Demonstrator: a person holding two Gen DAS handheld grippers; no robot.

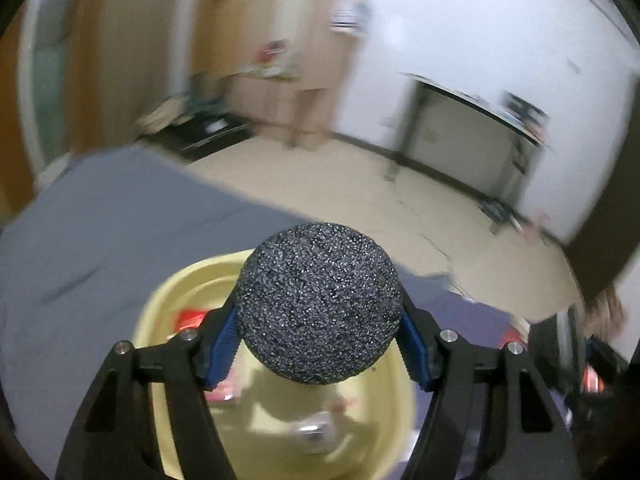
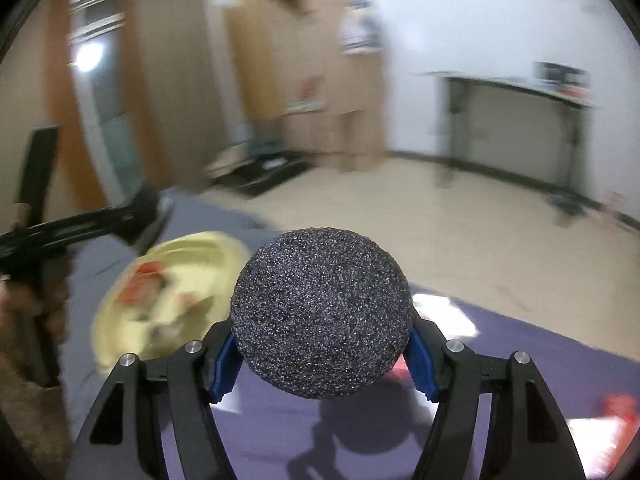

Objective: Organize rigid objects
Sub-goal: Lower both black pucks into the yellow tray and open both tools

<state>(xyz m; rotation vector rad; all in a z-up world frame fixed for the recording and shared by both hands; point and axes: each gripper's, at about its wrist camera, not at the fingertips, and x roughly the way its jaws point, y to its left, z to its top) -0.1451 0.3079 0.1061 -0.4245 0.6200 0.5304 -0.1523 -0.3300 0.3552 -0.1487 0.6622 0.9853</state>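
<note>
The left gripper [image 1: 319,346] clamps a dark grey ball [image 1: 319,303] between its blue ribbed pads [image 1: 224,342], which press on both flanks. The ball is round, with a rough, speckled, foam-like grain. The right gripper [image 2: 321,354] grips a second ball [image 2: 321,314] of the same grain and shape between its own blue pads [image 2: 420,360].

In the left wrist view the first ball hangs over a pale yellow basin [image 1: 160,292], smooth and round-rimmed, with red packets [image 1: 191,319] and a blurred metallic item inside. The basin sits on a grey cloth [image 1: 100,220], matte and lightly creased.

The right wrist view shows that basin [image 2: 120,320] off to the left, well apart from the second ball, which is above bare cloth [image 2: 520,360] and casts a shadow on it. Only this view shows the left gripper from outside, a black frame [image 2: 80,224] at the left edge, and white and red flat items [image 2: 444,308] on the cloth. Both views are smeared beyond the balls; wooden cabinets [image 2: 320,80] and a desk [image 2: 520,120] stand behind.
</note>
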